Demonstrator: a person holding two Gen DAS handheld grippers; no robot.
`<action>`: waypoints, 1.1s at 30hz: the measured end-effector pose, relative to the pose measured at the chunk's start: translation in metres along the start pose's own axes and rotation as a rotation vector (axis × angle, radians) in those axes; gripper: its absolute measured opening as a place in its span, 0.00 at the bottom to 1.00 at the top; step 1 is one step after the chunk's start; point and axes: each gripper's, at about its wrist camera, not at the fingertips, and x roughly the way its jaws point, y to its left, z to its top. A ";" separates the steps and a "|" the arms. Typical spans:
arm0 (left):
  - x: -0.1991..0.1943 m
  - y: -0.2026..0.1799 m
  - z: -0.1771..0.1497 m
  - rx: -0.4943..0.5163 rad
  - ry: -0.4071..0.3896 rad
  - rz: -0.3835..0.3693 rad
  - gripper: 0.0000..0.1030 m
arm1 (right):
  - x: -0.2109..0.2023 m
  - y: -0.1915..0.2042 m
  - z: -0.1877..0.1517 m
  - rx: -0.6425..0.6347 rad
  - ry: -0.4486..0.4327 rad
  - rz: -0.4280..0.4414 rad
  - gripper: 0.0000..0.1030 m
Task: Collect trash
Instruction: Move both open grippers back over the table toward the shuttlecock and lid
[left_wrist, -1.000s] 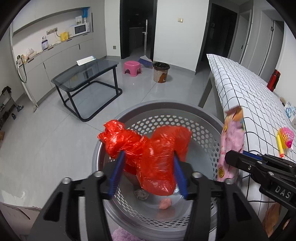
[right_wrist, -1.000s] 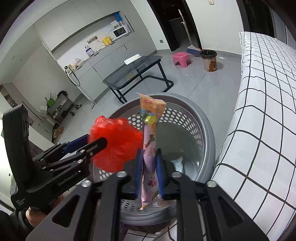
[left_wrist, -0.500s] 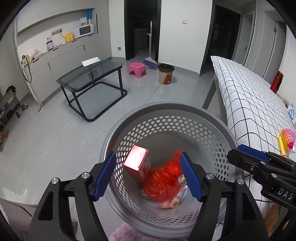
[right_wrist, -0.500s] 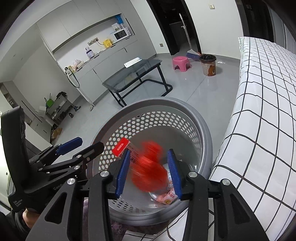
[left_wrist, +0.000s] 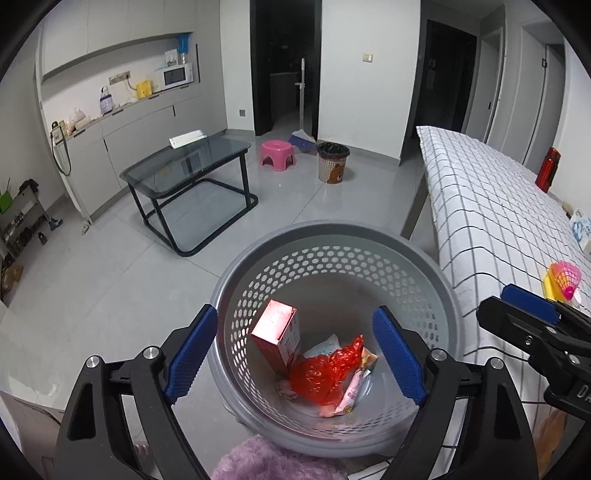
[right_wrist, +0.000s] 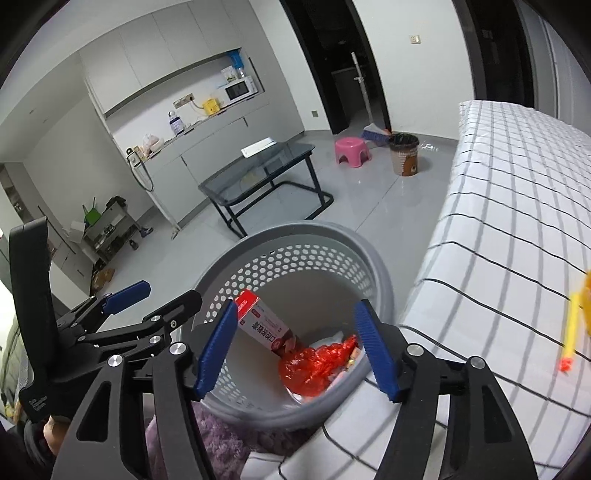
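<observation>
Grey perforated basket (left_wrist: 334, 251), lower centre of both views, stood beside the checked bed (left_wrist: 491, 206) at right. Inside at its bottom lay a crumpled red plastic bag (left_wrist: 325, 373), a red-and-white carton (left_wrist: 277, 332) leaning against the wall, and a pink snack wrapper (left_wrist: 351, 395) touching the bag. Left gripper (left_wrist: 293, 354) hovered above the basket, jaws opening wide, nothing between them. Right gripper (right_wrist: 295, 345) likewise hovered over the rim, jaws opening, holding nothing. Purple fluffy fabric (left_wrist: 273, 461) showed at bottom edge.
</observation>
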 end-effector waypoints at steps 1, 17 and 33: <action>-0.002 -0.003 -0.001 0.004 -0.003 -0.001 0.82 | -0.007 -0.003 -0.003 0.006 -0.007 -0.010 0.65; -0.033 -0.101 -0.014 0.101 -0.026 -0.149 0.91 | -0.105 -0.090 -0.069 0.159 -0.070 -0.288 0.68; -0.014 -0.202 -0.019 0.205 0.014 -0.225 0.91 | -0.156 -0.221 -0.075 0.281 -0.083 -0.498 0.68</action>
